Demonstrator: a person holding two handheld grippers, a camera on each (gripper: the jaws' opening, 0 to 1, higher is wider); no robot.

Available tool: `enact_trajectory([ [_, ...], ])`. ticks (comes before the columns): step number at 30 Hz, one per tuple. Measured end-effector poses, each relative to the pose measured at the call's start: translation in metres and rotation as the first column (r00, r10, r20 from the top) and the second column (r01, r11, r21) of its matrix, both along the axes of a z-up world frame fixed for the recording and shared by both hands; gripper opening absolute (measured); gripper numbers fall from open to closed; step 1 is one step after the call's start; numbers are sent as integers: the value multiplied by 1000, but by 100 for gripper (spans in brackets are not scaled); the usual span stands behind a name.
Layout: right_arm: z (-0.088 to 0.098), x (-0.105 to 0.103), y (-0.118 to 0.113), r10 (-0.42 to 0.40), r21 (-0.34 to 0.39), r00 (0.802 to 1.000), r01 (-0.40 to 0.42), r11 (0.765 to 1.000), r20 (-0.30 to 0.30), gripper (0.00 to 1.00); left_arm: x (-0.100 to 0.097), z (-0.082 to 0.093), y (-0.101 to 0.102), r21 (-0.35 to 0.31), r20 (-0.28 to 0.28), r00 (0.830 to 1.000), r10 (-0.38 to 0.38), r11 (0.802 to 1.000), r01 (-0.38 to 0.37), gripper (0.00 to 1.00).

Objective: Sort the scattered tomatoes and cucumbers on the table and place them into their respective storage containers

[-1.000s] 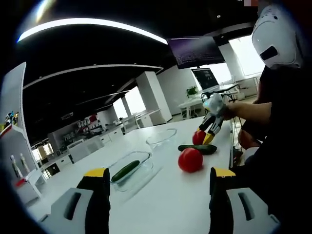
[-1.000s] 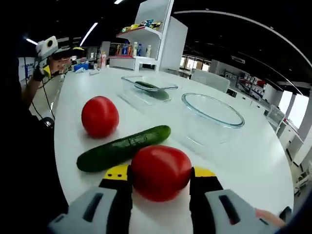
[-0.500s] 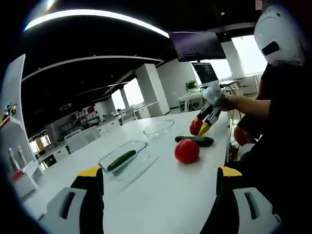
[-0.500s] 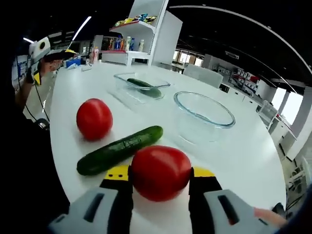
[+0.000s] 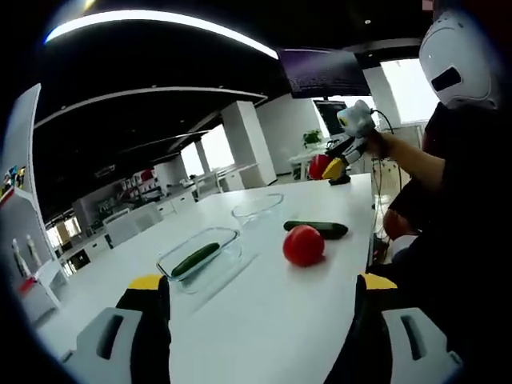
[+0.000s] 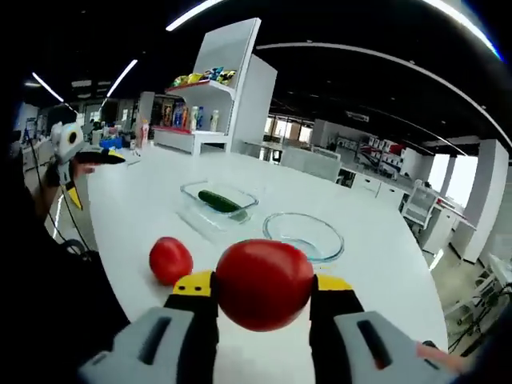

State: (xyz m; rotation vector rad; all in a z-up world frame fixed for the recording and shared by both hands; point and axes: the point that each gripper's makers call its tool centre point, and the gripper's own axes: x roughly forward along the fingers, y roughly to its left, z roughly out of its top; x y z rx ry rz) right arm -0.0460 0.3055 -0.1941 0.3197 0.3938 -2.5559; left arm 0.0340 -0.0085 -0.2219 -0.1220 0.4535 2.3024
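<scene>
- In the left gripper view, the left gripper [image 5: 256, 320] hung above the white table [image 5: 272, 320] with its jaws spread wide and nothing between them.
- A rectangular glass dish [image 5: 200, 259] held one cucumber [image 5: 195, 259]; the round glass bowl [image 5: 258, 210] stood beyond it.
- A loose tomato [image 5: 304, 245] lay just beside a second cucumber [image 5: 316, 230] on the table.
- The right gripper [image 5: 334, 165] was raised above the far end of the table, pinching a tomato [image 5: 319, 166].
- In the right gripper view, the right gripper [image 6: 264, 292] clamped the held tomato [image 6: 264, 284] between its yellow-tipped jaws, high over the table [image 6: 384, 264].
- Below lay the loose tomato [image 6: 170, 260], the round bowl [image 6: 304, 236] and the rectangular dish [image 6: 218, 204] with its cucumber [image 6: 218, 201].
- The left gripper [image 6: 96, 158] showed at the left, apparently parted.
</scene>
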Motion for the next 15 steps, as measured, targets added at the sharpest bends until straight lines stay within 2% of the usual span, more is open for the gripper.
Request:
enact_trajectory([
  [3,20,11,8,-4,-34,999,3,999,-32,42,0,-1,-1,0,3,1000,3,1000,-3,95],
  [6,32,19,14,-15,-56,999,13,998,-52,42,-1,-3,-2,-3,11,1000,8,1000,-8,95],
  [15,34,25,17,-34,-40,998,32,999,-53,42,1,-5,-2,-10,7,1000,5,1000,-5,95],
])
